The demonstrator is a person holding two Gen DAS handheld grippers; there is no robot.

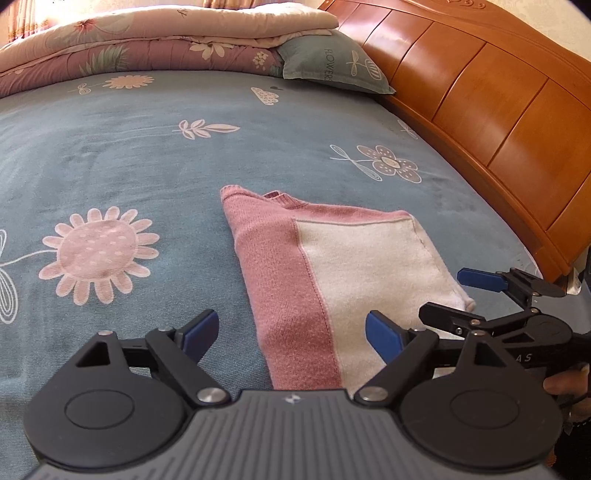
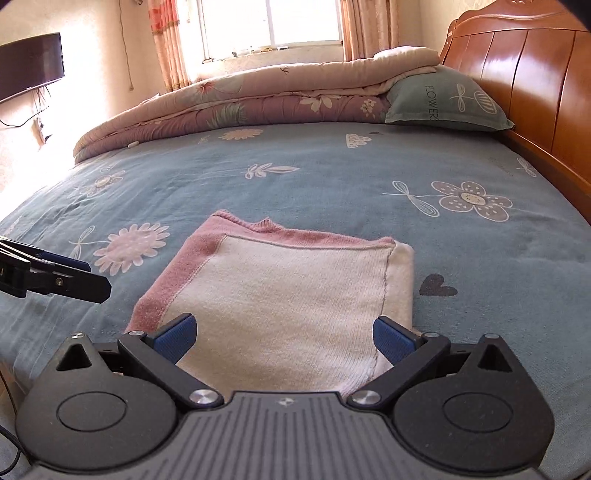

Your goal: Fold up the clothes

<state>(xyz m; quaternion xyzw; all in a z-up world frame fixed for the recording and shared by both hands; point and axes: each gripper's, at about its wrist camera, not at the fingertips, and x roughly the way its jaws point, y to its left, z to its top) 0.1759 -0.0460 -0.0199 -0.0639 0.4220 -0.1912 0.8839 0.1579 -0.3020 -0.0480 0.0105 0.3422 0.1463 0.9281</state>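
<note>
The left gripper hovers with jaws spread wide and empty above the near edge of the folded pink and white sweater. The right gripper, also wide and empty, hangs over that sweater's white panel. The sweater lies flat on the blue flowered bedsheet, near the wooden headboard.

Bright window glare, fisheye warp

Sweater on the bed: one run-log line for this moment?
sweater: folded, flat on bed sheet | left gripper: open, empty | right gripper: open, empty
</note>
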